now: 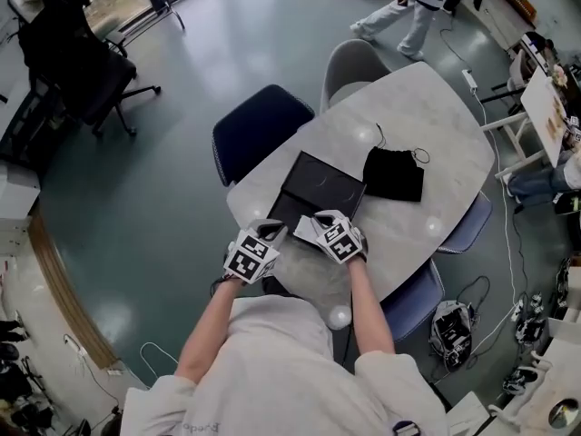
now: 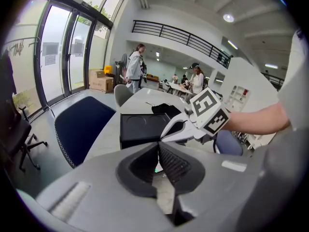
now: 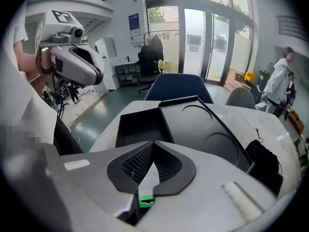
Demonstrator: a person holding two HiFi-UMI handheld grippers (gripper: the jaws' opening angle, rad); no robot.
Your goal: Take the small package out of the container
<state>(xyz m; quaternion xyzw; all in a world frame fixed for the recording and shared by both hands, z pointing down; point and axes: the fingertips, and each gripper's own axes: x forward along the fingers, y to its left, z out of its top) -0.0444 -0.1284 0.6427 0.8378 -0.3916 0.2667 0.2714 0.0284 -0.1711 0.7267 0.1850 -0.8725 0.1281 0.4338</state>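
Small package: not made out in any view. The open compartment of the container is dark inside, so it probably lies there, but this cannot be confirmed.
Container [image 3: 140,125]: black box on the table [image 3: 236,111], near the edge by the person. Its well is uncovered and faces both grippers.
Lid [image 3: 205,127]: flat black panel with two round embossings, lying open beside the well.
Right gripper [image 3: 153,145]: jaws clenched together with nothing between them. It points down at the well's near rim and is apart from it.
Left gripper [image 2: 158,146]: jaws also pressed together and empty. It is aimed at the container's side wall, just beside the right gripper.
Package relative to jaws: ahead of and below both sets of tips. Neither gripper is inside the well.
Step in hand: approach, with extraction not yet begun.
Next move: calls for one gripper to part its jaws, dip into the well and close on the package.
Black pouch [image 3: 265,166]: on the table beyond the lid, apart from it.
Navy chair [image 2: 82,124]: at the table's far side.
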